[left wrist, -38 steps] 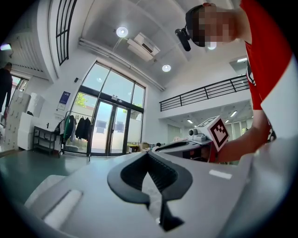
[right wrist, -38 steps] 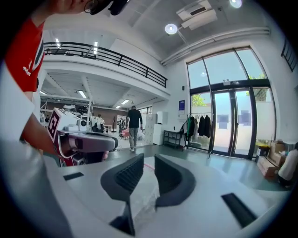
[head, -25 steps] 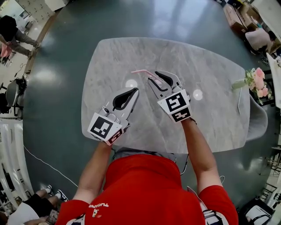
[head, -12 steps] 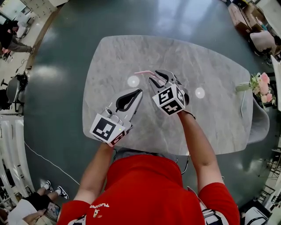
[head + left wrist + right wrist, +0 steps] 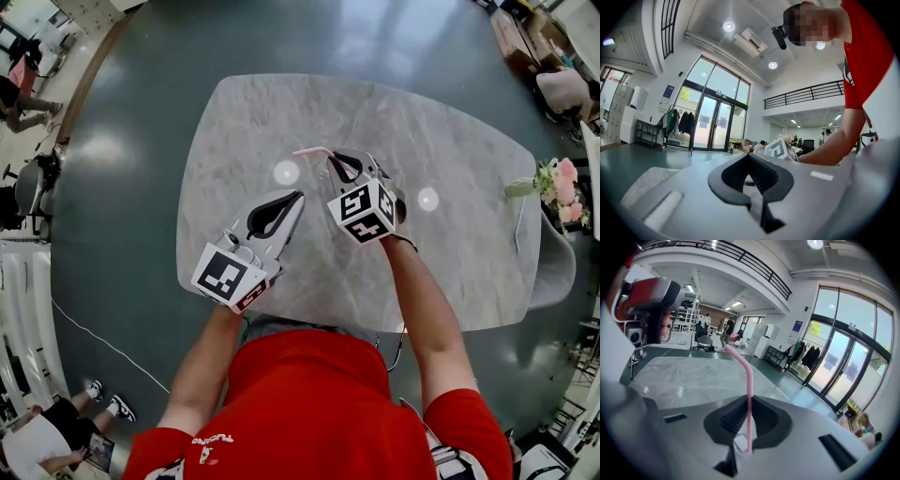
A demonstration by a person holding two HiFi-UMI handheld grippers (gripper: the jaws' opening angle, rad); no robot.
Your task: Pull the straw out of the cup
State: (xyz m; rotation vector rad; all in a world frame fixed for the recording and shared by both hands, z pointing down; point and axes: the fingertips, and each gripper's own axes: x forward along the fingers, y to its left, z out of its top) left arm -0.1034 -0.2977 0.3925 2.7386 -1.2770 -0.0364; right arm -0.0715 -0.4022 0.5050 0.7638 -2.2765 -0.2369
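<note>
Right gripper (image 5: 747, 401): closing on straw (image 5: 749, 376), stem upright between jaws at centre of frame. Grips straight part, below bend; bent top leans toward upper left. Shows in head view just above centre, over table (image 5: 450, 141), pink tip poking left out of jaws. Meets a scrap of clear plastic (image 5: 738, 446) at foot of stem, low in right gripper view; cannot tell whether cup, which shows plainly nowhere. Left gripper (image 5: 749, 155): clenched on nothing, level, left of centre in head view, apart from straw. Looks light, thin, hollow, smooth: likely to flatten or kink under hard squeeze, to slip under weak one. Best taken on straight stem near where now held, never on bend; calls for gentle pinch and pull along stem's own line.
</note>
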